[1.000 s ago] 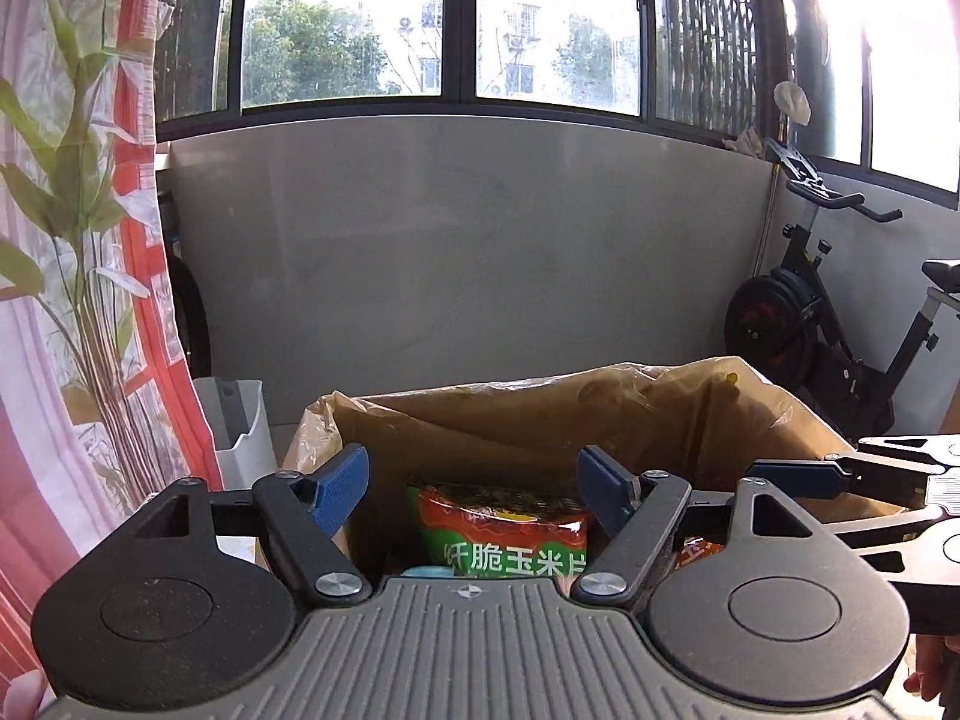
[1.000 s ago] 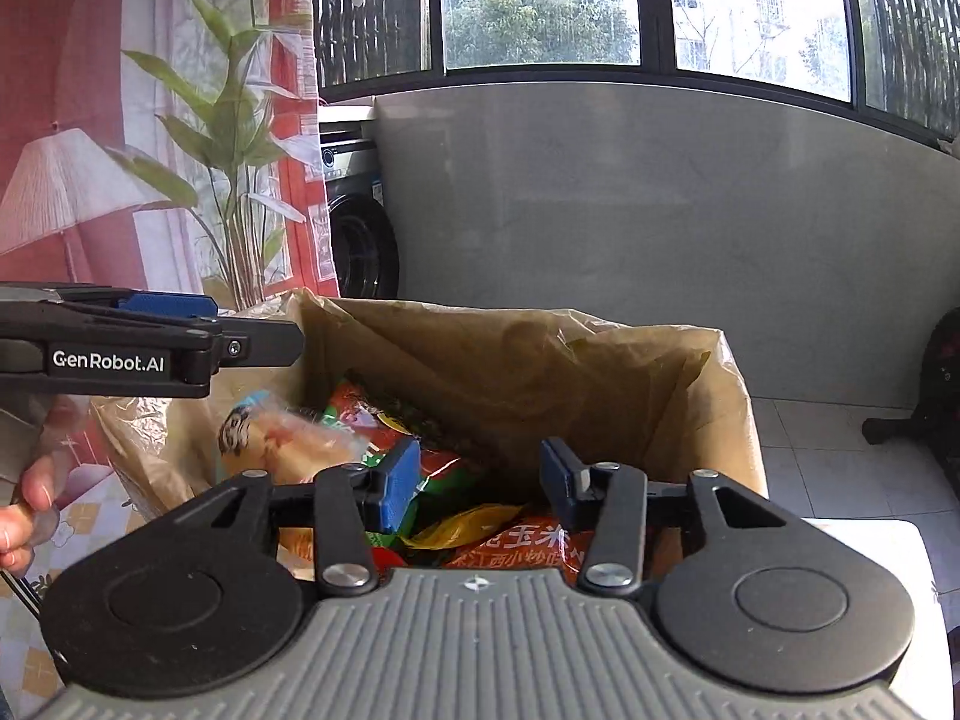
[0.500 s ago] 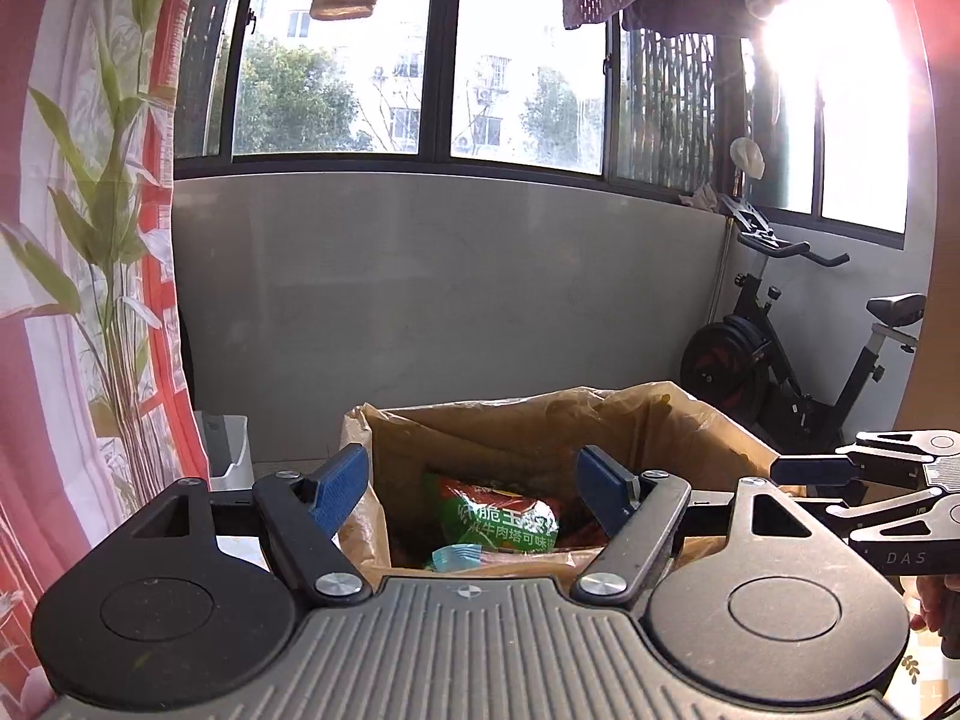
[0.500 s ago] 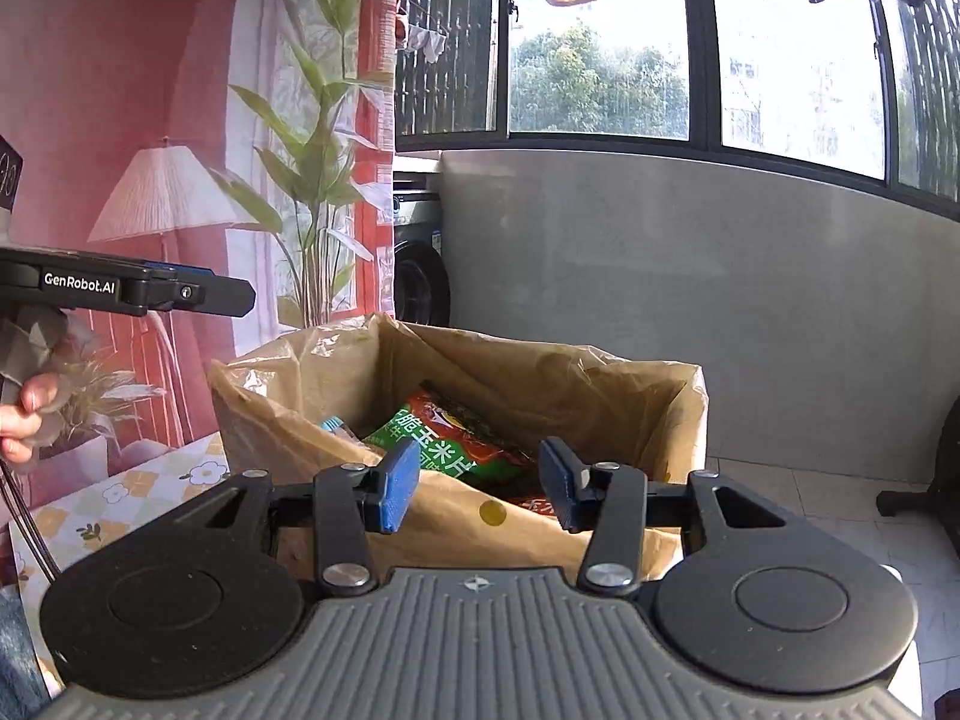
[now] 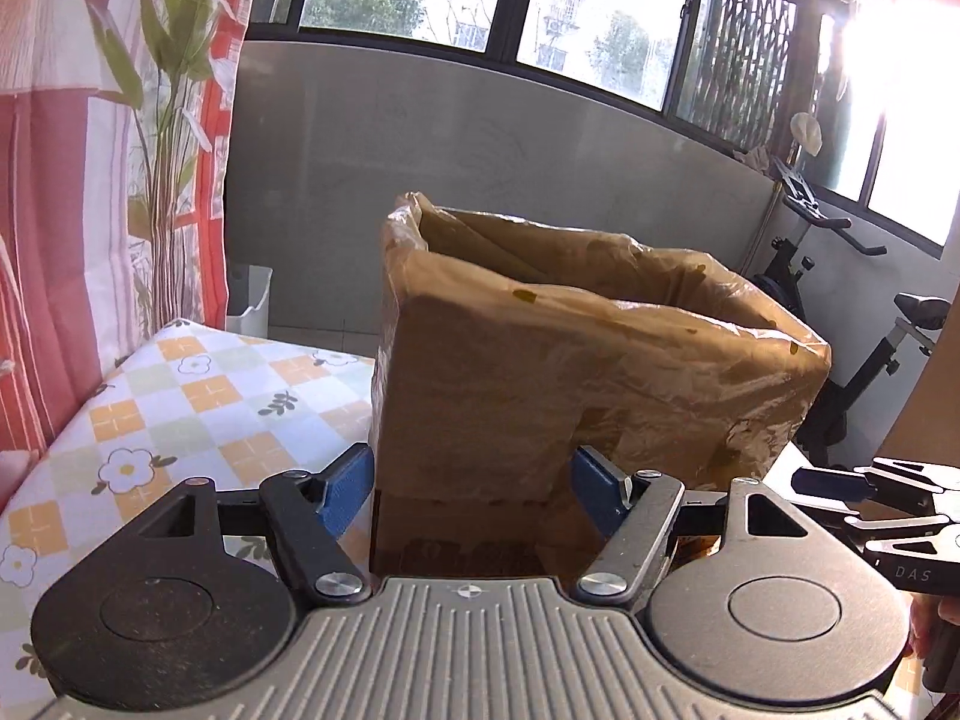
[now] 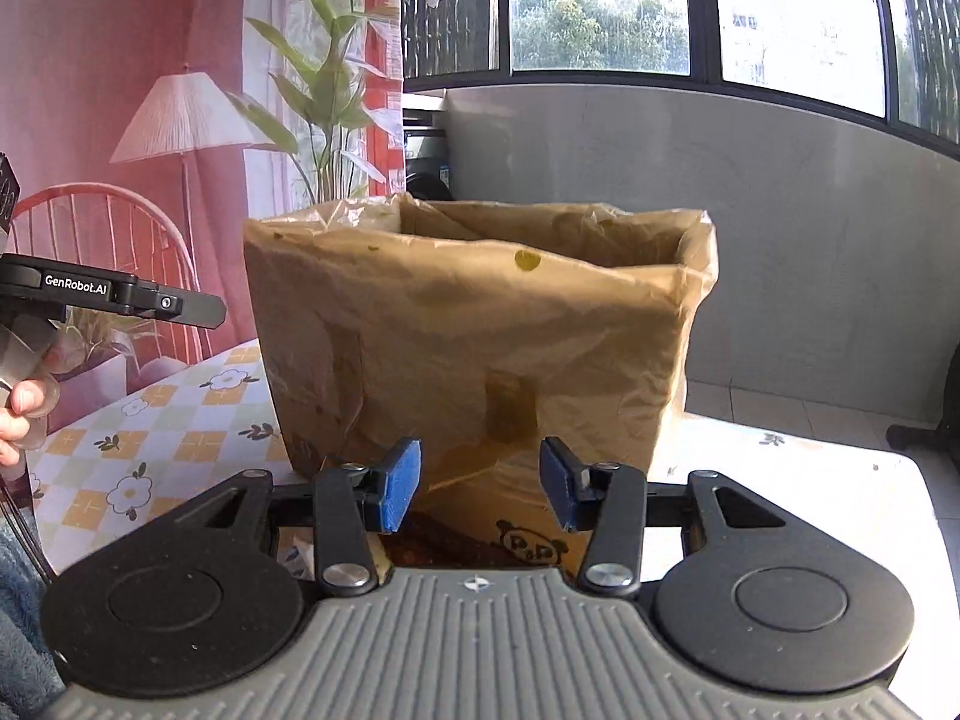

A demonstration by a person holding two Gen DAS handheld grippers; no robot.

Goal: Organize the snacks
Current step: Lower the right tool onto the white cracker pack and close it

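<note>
A brown cardboard box (image 5: 540,372) lined with a brownish plastic bag stands on the tablecloth, and its near wall hides the snacks inside. My left gripper (image 5: 469,492) is low in front of the box's near corner. Its jaws are closing, with the corner showing between the blue pads (image 5: 345,492) but no pad pressing on it. In the right wrist view the same box (image 6: 480,336) fills the middle. My right gripper (image 6: 480,492) stands open just before its lower wall, holding nothing. Each gripper shows at the edge of the other's view: right gripper (image 5: 870,504), left gripper (image 6: 120,294).
A checked floral tablecloth (image 5: 180,408) covers the table left of the box. A red curtain (image 5: 72,240) and a plant stand at the left, a grey wall behind, an exercise bike (image 5: 852,324) at the right. A person's hand (image 6: 24,408) grips the left gripper's handle.
Both grippers have drawn back and sunk from above the box's opening to its outer wall. The snack bags inside have dropped out of sight. The left jaws have narrowed a little.
</note>
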